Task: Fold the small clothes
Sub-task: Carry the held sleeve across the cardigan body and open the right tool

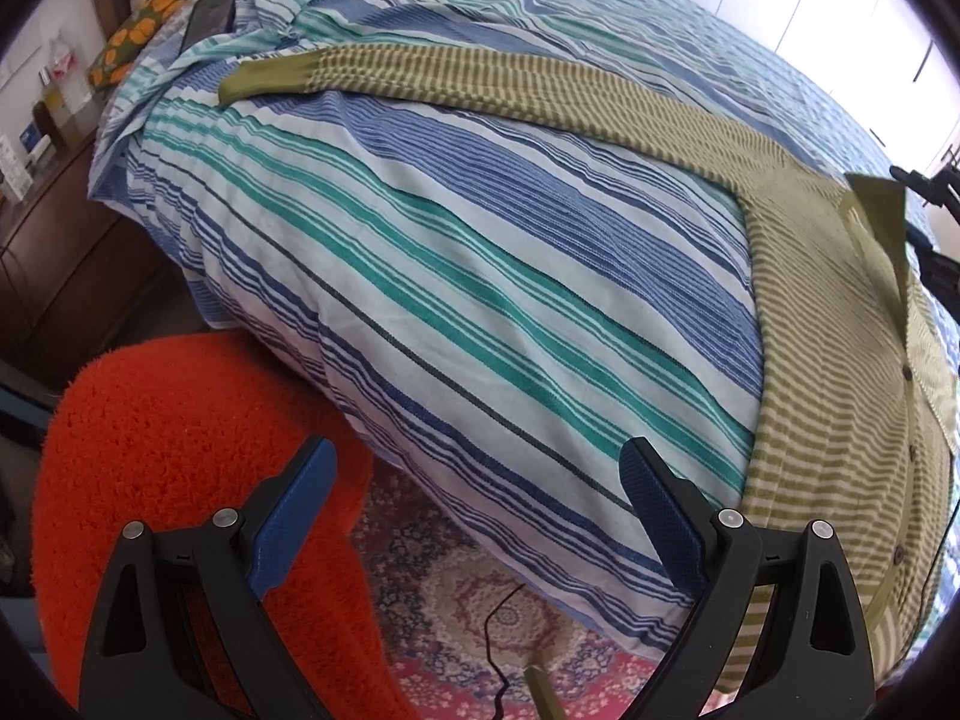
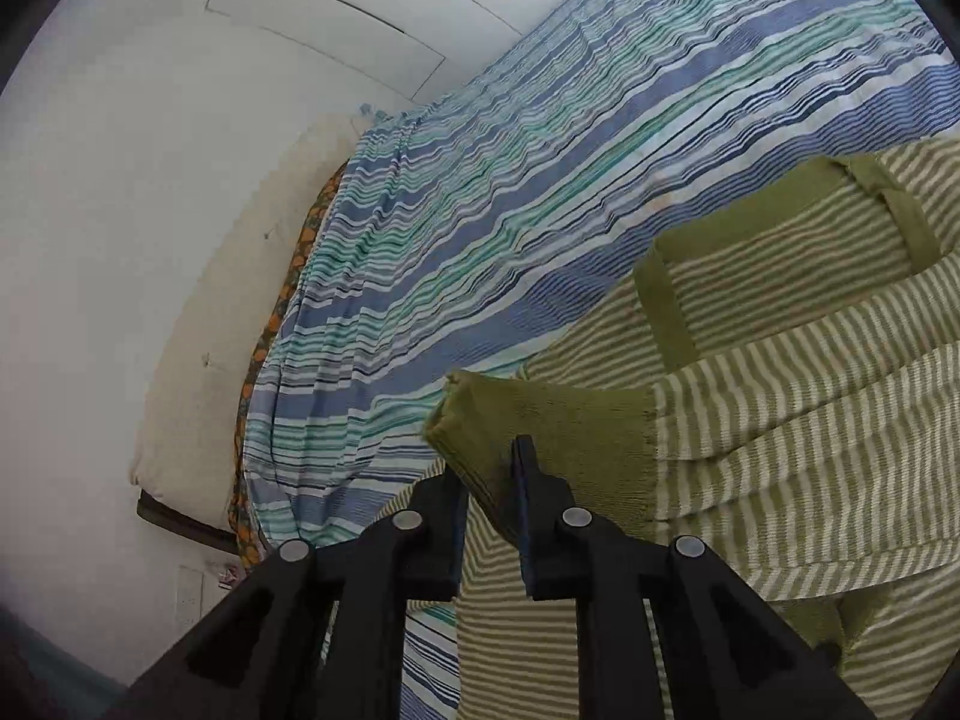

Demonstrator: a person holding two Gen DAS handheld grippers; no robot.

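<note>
A green-and-cream striped cardigan (image 1: 840, 390) lies buttoned on the bed. One long sleeve (image 1: 480, 84) stretches left to a plain green cuff (image 1: 264, 78). My left gripper (image 1: 478, 447) hangs open over the bed's near edge, left of the cardigan's body, with nothing between its fingers. In the right wrist view the other sleeve is folded across the cardigan (image 2: 780, 450). Its green cuff (image 2: 540, 414) sits between the fingers of my right gripper (image 2: 487, 462). The jaws stand apart, and the cuff hides the left fingertip.
A blue, teal and white striped cover (image 1: 480, 270) drapes the bed. An orange fuzzy seat (image 1: 180, 450) and a patterned rug (image 1: 480, 618) with a black cable (image 1: 498, 630) lie below the left gripper. A dark cabinet with bottles (image 1: 54, 96) stands far left. A white wall (image 2: 150, 180) borders the bed.
</note>
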